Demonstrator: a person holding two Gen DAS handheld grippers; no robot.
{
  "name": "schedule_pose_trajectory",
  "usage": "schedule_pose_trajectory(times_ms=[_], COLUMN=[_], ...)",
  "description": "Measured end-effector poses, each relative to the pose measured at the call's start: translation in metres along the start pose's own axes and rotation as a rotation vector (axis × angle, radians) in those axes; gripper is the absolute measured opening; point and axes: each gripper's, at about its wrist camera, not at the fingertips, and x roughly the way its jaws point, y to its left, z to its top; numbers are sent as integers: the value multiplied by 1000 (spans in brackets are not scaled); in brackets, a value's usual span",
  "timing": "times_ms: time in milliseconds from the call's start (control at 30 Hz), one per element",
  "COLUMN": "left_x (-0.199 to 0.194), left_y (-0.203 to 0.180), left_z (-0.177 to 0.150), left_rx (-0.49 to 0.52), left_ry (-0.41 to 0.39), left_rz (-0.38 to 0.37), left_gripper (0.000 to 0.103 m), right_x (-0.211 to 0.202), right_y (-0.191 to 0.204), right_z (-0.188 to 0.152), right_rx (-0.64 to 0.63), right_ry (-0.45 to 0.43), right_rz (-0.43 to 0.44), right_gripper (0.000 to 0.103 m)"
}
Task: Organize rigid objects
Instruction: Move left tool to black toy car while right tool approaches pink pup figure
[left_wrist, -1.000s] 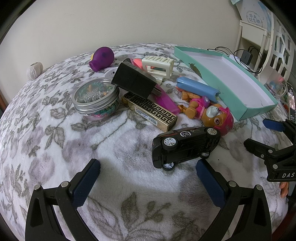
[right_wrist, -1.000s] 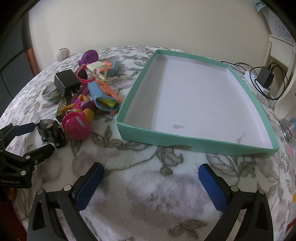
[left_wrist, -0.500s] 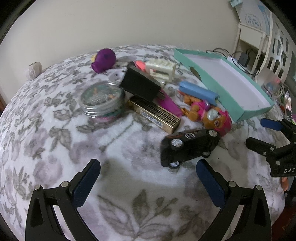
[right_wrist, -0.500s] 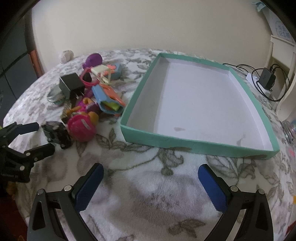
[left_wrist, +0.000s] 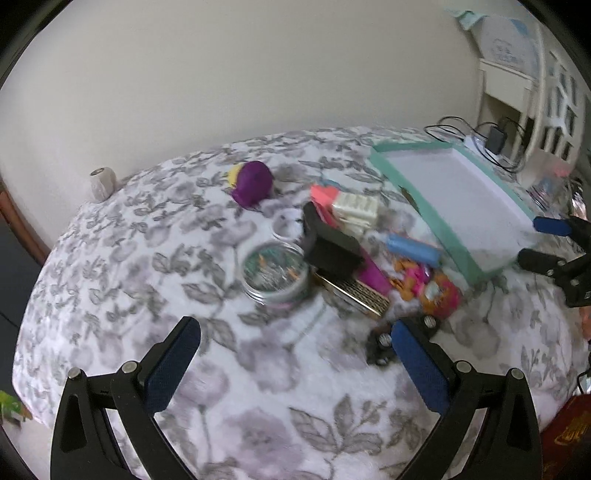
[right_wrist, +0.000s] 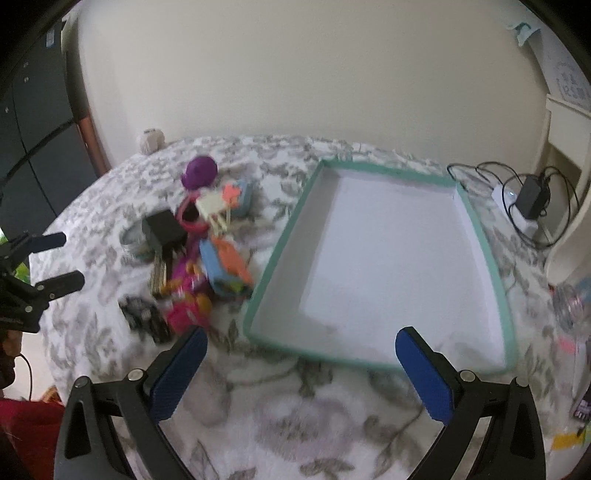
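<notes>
— How many trays?
— One teal tray (right_wrist: 384, 258), empty, frame centre. One toy pile (right_wrist: 199, 258) left of it.
— Your tools?
— My left tool (left_wrist: 295, 362) and right tool (right_wrist: 301, 369) both gape, holding nothing.

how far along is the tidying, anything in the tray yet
Nothing looks done yet: the teal tray is bare inside. Nothing is in hand either; the left gripper and right gripper are both open and hold nothing. All the sorting is left: the purple toy, jar, black charger, gold box, pink figure and black toy car lie piled on the floral blanket beside the tray.
</notes>
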Motion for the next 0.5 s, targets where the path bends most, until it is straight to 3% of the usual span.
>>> schedule_pose_trajectory(times_ms=[200,500], left_x=[4,39], left_y=[11,17], left_z=[32,46], left_rx=[-70,-195], left_ry=[29,136], left_rz=[-30,-60], left_gripper=[103,103], right_x=[0,30], right_y=[2,24], right_z=[31,39], right_rx=[-33,-104], right_ry=[-7,103], right_rz=[36,145], right_gripper=[103,103])
